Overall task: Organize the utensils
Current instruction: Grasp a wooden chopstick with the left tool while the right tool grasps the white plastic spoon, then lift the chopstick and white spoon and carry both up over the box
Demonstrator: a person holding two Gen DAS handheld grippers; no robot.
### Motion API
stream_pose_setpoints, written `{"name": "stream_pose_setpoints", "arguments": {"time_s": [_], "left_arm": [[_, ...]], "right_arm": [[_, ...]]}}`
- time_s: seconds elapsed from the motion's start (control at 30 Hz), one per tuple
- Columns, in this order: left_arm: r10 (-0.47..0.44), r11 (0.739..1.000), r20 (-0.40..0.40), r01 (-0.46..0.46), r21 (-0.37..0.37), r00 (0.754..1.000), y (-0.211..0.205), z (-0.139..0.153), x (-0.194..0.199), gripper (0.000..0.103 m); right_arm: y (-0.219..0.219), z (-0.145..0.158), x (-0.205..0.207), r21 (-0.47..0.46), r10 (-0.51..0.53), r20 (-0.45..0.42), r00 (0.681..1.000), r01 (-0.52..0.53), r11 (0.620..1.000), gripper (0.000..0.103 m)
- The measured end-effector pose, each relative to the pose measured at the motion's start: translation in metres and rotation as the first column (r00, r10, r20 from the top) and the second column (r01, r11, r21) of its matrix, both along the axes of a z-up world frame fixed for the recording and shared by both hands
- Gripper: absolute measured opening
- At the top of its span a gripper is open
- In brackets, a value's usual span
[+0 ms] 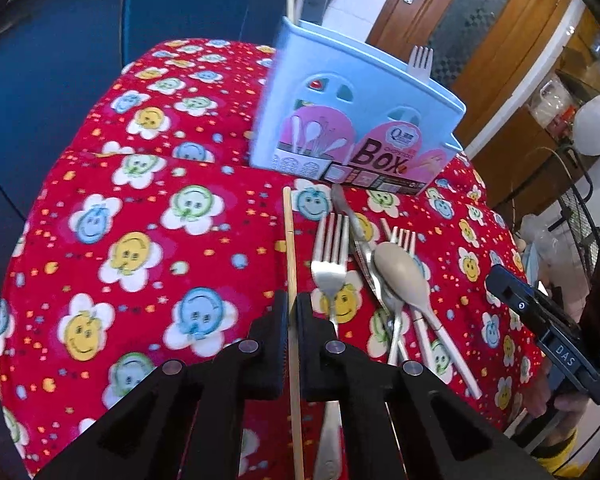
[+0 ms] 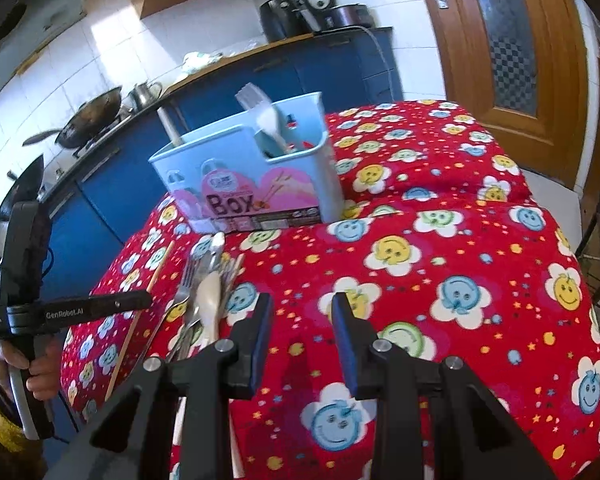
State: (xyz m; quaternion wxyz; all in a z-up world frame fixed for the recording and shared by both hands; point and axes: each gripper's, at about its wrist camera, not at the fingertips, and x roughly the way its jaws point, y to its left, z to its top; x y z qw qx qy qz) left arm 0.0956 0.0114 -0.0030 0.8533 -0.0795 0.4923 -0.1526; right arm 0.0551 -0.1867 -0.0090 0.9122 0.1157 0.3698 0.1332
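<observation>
So the desk is covered in a red fleece cloth (image 2: 440,208) with smiley-face flowers all over it. Room-wise, going left to right in the right wrist view: a wok (image 2: 88,118) and a kettle on a dark counter, blue cabinets (image 2: 112,200) under it, white tiles, a couple of black cookers further along, then a wooden door (image 2: 512,40) with patterned glass on the far right.

The left claw (image 1: 291,316) is pressed together on a single wooden chopstick (image 1: 289,248), which runs up between its fingers toward the box. A hand (image 2: 40,372) in a yellow sleeve holds that gripper. Just right of the chopstick there's the loose pile on the cloth: a metal fork (image 1: 331,256), a knife (image 1: 350,220), a beige spoon (image 1: 402,270) lying on top of other cutlery.

Behind the pile stands the light blue utensil box (image 1: 352,120), "BOX" printed on its front. It holds a white fork (image 2: 260,110) sticking up, tines up, in its right compartment, and a pale handle poking out at its left end.

The right claw (image 2: 302,316) hovers over bare cloth, spread apart, nothing between the fingers.
</observation>
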Motion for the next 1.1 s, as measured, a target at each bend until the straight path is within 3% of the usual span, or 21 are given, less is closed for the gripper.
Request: {"name": "stream_pose_setpoints", "arguments": {"time_s": [0.2, 0.43, 0.8, 0.87, 1.03, 1.1], "left_arm": [[0.004, 1.0, 0.066, -0.004, -0.003, 0.998, 0.009, 0.008, -0.01, 0.004], [-0.006, 1.0, 0.14, 0.007, -0.007, 0.99, 0.015, 0.016, -0.018, 0.004], [-0.02, 0.998, 0.195, 0.031, -0.055, 0.981, 0.018, 0.021, -0.025, 0.004], [-0.022, 0.997, 0.202, 0.035, -0.062, 0.979, 0.019, 0.021, -0.025, 0.004], [-0.019, 0.996, 0.204, 0.036, -0.08, 0.979, 0.022, 0.022, -0.025, 0.004], [-0.018, 0.996, 0.209, 0.036, -0.084, 0.978, 0.022, 0.023, -0.027, 0.004]], "right_arm": [[0.022, 0.0, 0.004, -0.046, 0.084, -0.067, 0.994, -0.087, 0.995, 0.033], [0.05, -0.004, 0.009, -0.083, 0.193, -0.18, 0.964, -0.211, 0.974, 0.033], [0.072, -0.013, 0.031, -0.075, 0.253, -0.32, 0.913, -0.291, 0.954, 0.032], [0.071, -0.014, 0.036, -0.058, 0.256, -0.329, 0.909, -0.29, 0.955, 0.03], [0.066, -0.015, 0.042, 0.016, 0.274, -0.338, 0.901, -0.285, 0.958, 0.01], [0.066, -0.014, 0.041, 0.02, 0.278, -0.326, 0.904, -0.287, 0.958, 0.009]]}}
